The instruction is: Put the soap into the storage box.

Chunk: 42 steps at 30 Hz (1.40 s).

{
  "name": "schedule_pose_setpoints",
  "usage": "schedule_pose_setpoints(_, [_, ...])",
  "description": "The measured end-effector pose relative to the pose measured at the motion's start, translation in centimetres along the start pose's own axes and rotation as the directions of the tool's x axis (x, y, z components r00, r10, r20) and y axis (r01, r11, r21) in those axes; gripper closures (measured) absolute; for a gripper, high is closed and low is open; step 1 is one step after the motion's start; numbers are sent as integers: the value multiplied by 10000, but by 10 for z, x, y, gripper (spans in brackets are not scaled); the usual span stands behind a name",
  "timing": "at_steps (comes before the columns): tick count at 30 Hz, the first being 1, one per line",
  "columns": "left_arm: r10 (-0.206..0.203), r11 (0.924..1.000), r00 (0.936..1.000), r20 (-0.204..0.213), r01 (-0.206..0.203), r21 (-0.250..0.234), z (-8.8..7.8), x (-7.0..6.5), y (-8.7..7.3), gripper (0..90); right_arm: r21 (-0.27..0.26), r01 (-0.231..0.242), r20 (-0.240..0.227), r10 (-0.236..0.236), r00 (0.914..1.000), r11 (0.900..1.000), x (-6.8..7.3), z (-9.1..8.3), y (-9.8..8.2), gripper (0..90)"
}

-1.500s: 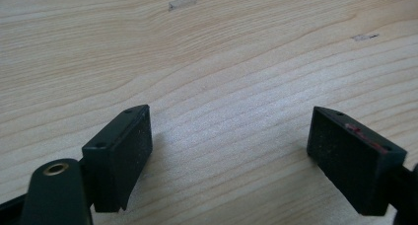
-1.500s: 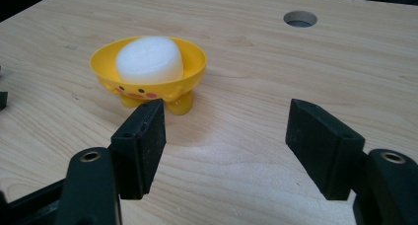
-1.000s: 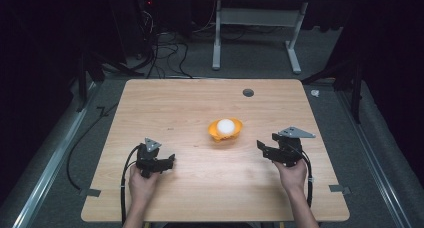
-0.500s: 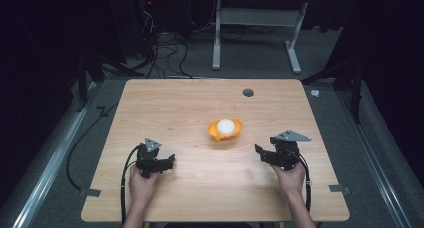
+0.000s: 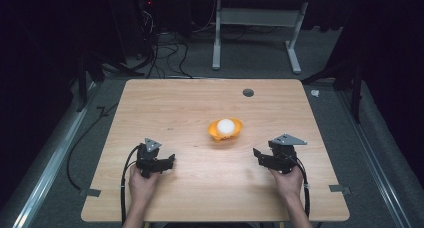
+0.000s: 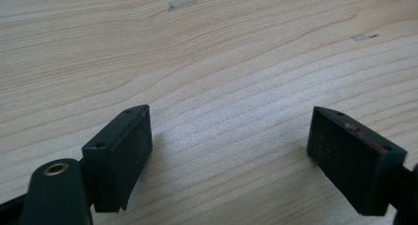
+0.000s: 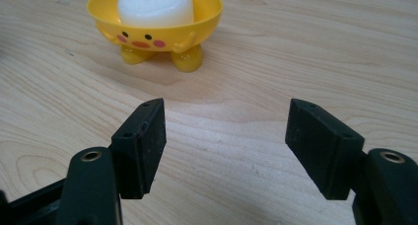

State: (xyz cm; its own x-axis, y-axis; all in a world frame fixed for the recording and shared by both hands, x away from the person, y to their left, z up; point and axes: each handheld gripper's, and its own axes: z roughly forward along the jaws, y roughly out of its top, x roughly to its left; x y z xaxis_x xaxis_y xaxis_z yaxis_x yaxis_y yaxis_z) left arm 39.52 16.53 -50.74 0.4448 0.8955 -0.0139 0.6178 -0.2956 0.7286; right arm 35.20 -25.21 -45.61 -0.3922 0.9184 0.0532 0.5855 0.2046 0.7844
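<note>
Right hand-held gripper [image 7: 224,151] jaws apart, empty, facing the yellow plastic chick-faced footed bowl [image 7: 154,30] holding a white foam ball [image 7: 155,5]; I'd approach level and pinch the rim gently.

I look down on a light wooden rectangular table [image 5: 165,113] with visible grain, standing on a grey carpeted floor [image 5: 250,63]. Near its far edge I see a small dark round grommet hole [image 5: 248,92]. Slightly right of centre stands a yellow plastic duck-faced bowl on stubby feet [image 5: 225,130], resting directly on the wood; a white rounded block [image 5: 225,126] sits inside it. In the right gripper view the bowl [image 7: 157,35] stands upright with its painted face toward me. At the near corners, grey tape strips [image 5: 90,192] run from the table's edge onto the floor. In the left gripper view, a short pale tape mark [image 6: 182,3] lies on the bare wood.
</note>
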Motion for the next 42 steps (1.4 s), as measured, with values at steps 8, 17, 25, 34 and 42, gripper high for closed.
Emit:
schedule_pose_setpoints(8, [0,10000,10000,1,0,0,0,0,0,177,138,38,46,-38,10000,9999,2,4,-8,325])
schedule_pose_setpoints(17, [1,10000,10000,0,-1,-1,0,0,0,177,335,-8,102,4,9999,9994,4,9,-16,325])
schedule_pose_setpoints(25, [0,10000,10000,-1,0,1,0,0,0,177,547,-70,106,64,9999,9985,4,15,-26,325])
schedule_pose_setpoints(34, [1,10000,10000,-1,-1,2,0,0,0,177,709,-65,209,50,9998,9975,4,18,-32,325])
schedule_pose_setpoints(42, [-1,10000,10000,-3,1,1,0,0,0,177,922,90,373,-125,9992,9957,8,22,-37,321])
